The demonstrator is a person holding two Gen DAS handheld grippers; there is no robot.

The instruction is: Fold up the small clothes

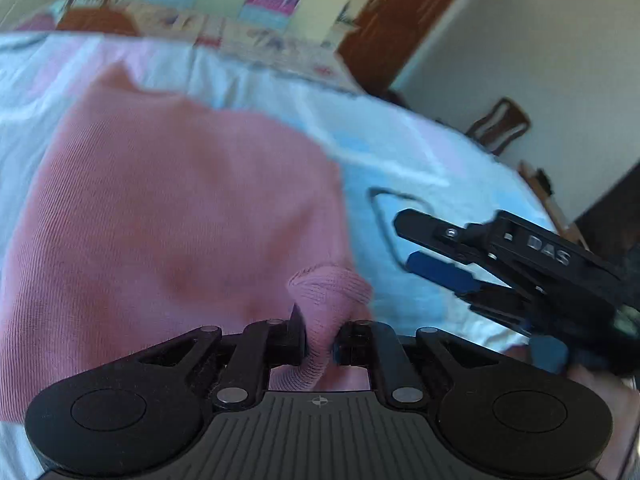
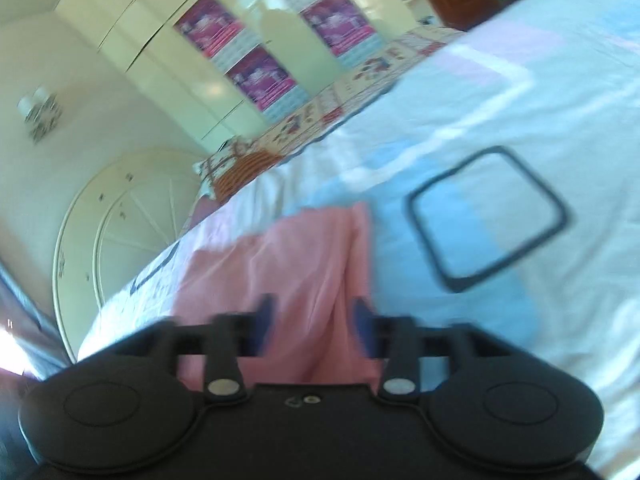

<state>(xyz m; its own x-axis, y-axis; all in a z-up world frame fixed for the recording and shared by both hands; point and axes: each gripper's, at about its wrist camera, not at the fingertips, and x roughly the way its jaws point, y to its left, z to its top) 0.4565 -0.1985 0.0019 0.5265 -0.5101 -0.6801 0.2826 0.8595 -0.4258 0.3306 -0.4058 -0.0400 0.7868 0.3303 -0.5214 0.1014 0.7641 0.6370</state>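
Pink garment [image 1: 180, 208] on bed [image 1: 460, 168]: my left tool [image 1: 318, 344] pinches one corner; right tool [image 2: 312, 320] gapes, gripping nothing. Advice: lay the corner flush, then smooth.

Open bedspread [image 2: 500, 128] right of the pink garment [image 2: 288, 264], flat and bare except for a dark square outline [image 2: 486, 220] printed on it. Beyond the garment, a patterned quilt strip [image 2: 320, 112], then wardrobe doors [image 2: 192, 52] closing off that side. Right of the garment in the left wrist view, the right gripper [image 1: 412, 240] hovering over the spread, blocking passage there.
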